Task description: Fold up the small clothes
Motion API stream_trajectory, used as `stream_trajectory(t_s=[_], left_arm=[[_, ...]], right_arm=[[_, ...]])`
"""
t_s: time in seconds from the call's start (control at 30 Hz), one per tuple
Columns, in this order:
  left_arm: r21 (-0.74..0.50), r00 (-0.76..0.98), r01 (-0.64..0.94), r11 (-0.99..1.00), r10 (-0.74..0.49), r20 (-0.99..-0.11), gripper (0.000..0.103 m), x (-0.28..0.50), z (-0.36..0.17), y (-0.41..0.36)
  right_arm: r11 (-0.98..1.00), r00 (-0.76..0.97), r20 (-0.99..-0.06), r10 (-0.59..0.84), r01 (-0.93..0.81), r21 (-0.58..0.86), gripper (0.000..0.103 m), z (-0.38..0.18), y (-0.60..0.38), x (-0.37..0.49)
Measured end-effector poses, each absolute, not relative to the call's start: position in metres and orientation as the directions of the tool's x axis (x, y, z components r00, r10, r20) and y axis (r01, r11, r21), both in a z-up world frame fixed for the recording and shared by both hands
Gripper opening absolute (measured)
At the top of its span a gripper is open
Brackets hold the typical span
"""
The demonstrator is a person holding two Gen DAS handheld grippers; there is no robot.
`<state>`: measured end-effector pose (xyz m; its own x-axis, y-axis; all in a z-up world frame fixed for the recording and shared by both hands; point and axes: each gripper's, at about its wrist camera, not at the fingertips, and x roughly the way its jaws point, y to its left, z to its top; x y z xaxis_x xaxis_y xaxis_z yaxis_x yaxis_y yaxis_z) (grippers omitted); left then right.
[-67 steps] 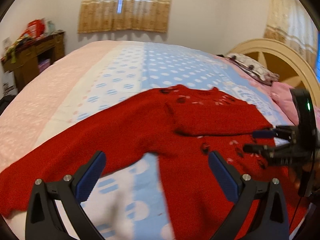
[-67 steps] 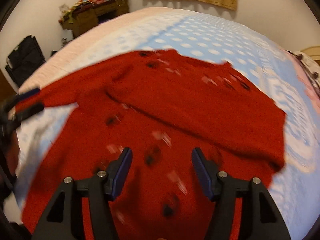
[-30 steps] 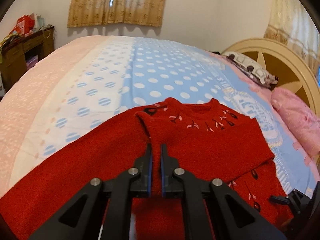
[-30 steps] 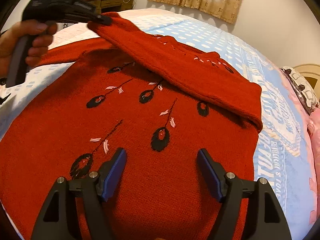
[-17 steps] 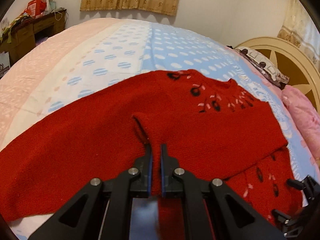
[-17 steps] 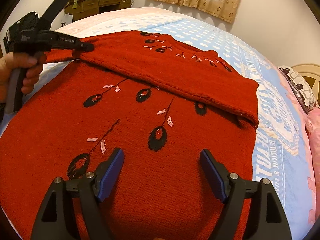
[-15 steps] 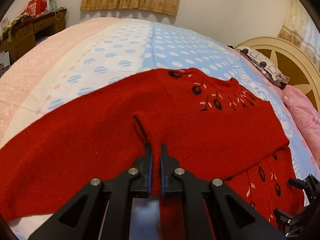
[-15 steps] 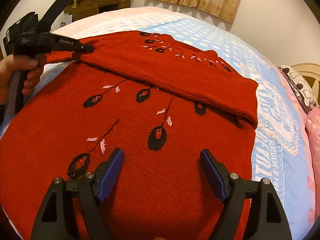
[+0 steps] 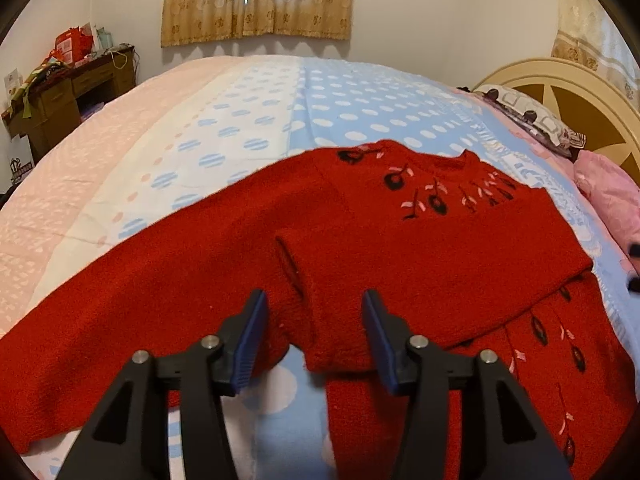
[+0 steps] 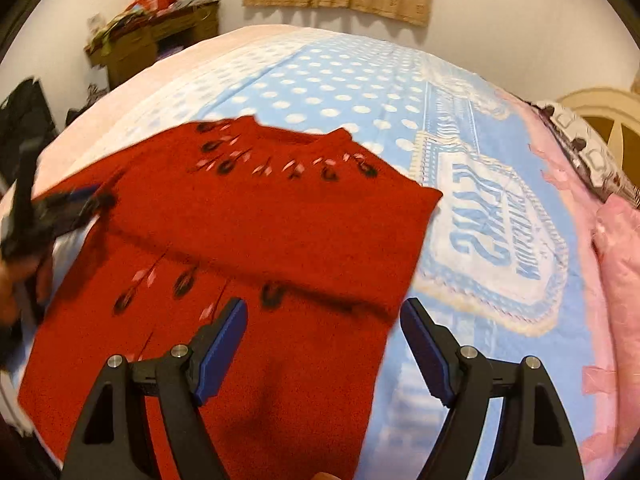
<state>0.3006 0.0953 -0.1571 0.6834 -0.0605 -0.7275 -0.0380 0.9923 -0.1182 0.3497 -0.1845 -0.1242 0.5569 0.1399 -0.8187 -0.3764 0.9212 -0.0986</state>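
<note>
**Red sweater on the bed, one sleeve folded across**

We see the red sweater (image 9: 400, 240) lying flat on the bed (image 9: 280, 112), its right sleeve (image 9: 420, 280) folded across the chest. The cuff (image 9: 336, 344) sits between the parted fingers of our left gripper (image 9: 314, 340), which grips nothing. Our right gripper (image 10: 322, 344) hangs over the sweater's right edge, jaws wide apart and empty. The other sleeve (image 9: 120, 320) stretches out to the left.

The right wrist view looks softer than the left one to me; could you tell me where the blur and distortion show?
Right wrist view: the red sweater and the left hand-held gripper at the edge are motion-smeared. Left wrist view: sharp, sweater embroidery crisp. Both views: fisheye bulges the bed, corners dark.
</note>
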Motion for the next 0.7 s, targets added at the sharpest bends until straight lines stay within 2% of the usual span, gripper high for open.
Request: stream_trajectory(t_s=[0.2, 0.33, 0.5, 0.63, 0.7], left_arm=[[-0.146, 0.657, -0.081, 0.986, -0.058, -0.752, 0.061, 0.301, -0.166, 0.105], [-0.159, 0.660, -0.089, 0.983, -0.061, -0.749, 0.061, 0.296, -0.170, 0.108], [-0.170, 0.667, -0.087, 0.982, -0.069, -0.741, 0.061, 0.295, -0.170, 0.109], [-0.191, 0.670, -0.101, 0.977, -0.075, -0.739, 0.062, 0.293, -0.171, 0.115], [-0.194, 0.670, -0.119, 0.974, -0.065, -0.739, 0.062, 0.291, -0.171, 0.118]], right_arm=[[0.954, 0.448, -0.886, 0.115, -0.298, -0.027, 0.079, -0.192, -0.185, 0.392], [0.933, 0.497, -0.864, 0.076, -0.342, -0.115, 0.080, -0.185, -0.166, 0.377], [0.918, 0.537, -0.837, 0.109, -0.378, -0.123, 0.079, -0.162, -0.139, 0.374], [0.909, 0.444, -0.890, 0.106, -0.406, -0.095, 0.080, -0.195, -0.116, 0.384], [0.908, 0.494, -0.865, 0.091, -0.397, -0.131, 0.081, -0.195, -0.110, 0.378]])
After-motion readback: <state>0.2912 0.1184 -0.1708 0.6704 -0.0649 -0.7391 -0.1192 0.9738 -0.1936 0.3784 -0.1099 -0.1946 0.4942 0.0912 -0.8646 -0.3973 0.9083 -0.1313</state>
